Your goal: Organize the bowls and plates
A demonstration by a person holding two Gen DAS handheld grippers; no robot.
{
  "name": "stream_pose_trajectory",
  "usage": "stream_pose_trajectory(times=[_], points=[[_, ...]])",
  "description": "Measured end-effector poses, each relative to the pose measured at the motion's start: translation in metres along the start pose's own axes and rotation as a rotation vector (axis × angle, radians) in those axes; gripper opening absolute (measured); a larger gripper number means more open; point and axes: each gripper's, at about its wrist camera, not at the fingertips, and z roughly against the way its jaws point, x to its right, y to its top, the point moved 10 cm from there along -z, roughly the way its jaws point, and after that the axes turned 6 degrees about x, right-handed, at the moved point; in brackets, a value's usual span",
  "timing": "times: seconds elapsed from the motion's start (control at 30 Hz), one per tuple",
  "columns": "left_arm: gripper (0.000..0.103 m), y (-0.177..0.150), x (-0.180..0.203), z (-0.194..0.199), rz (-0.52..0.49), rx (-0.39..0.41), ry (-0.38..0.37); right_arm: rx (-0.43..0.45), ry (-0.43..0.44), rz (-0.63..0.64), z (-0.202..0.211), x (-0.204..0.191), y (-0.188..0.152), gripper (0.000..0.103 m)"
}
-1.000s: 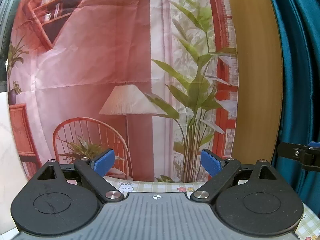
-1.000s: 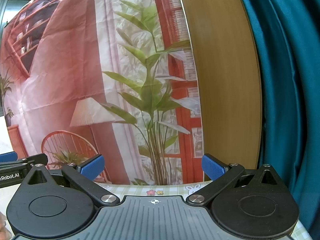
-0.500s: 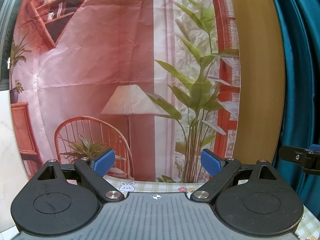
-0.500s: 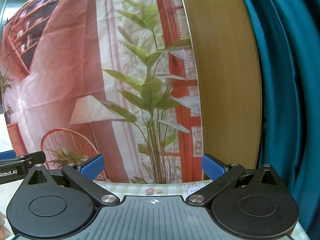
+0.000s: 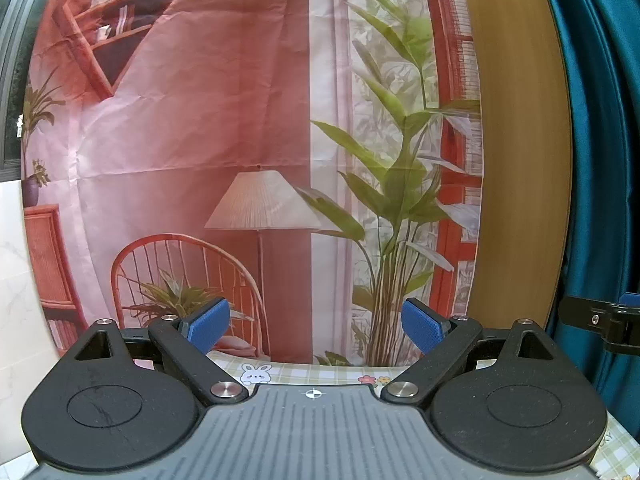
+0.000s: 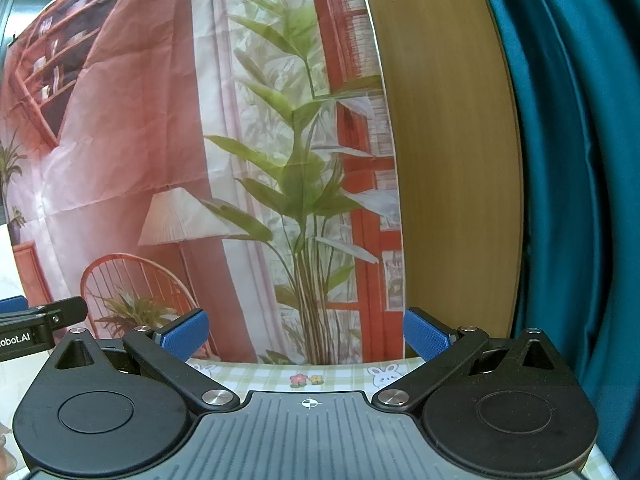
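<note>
No plates or bowls show in either view. My left gripper (image 5: pixel 316 326) is open and empty, its blue pads wide apart, held level above the far edge of a checked tablecloth (image 5: pixel 312 374). My right gripper (image 6: pixel 306 334) is open and empty too, over the same tablecloth (image 6: pixel 280 376). Both point at a printed backdrop. The right gripper's tip shows at the right edge of the left wrist view (image 5: pixel 600 320); the left gripper's tip shows at the left edge of the right wrist view (image 6: pixel 40 320).
A printed cloth backdrop (image 5: pixel 240 140) with a lamp, chair and plant hangs just behind the table. A wooden panel (image 5: pixel 520 160) and a teal curtain (image 5: pixel 600 140) stand to its right. A white marbled wall (image 5: pixel 16 280) is at the left.
Both views have drifted very slightly; the backdrop sits a little further right in the left wrist view. Both grippers stay open and empty.
</note>
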Motion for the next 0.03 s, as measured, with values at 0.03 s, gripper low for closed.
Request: stream_pose_trajectory(times=[0.03], points=[[0.094, 0.0, -0.0001, 0.0, -0.001, 0.0, 0.001, 0.0, 0.0, 0.0, 0.0004, 0.0003, -0.0004, 0.103]])
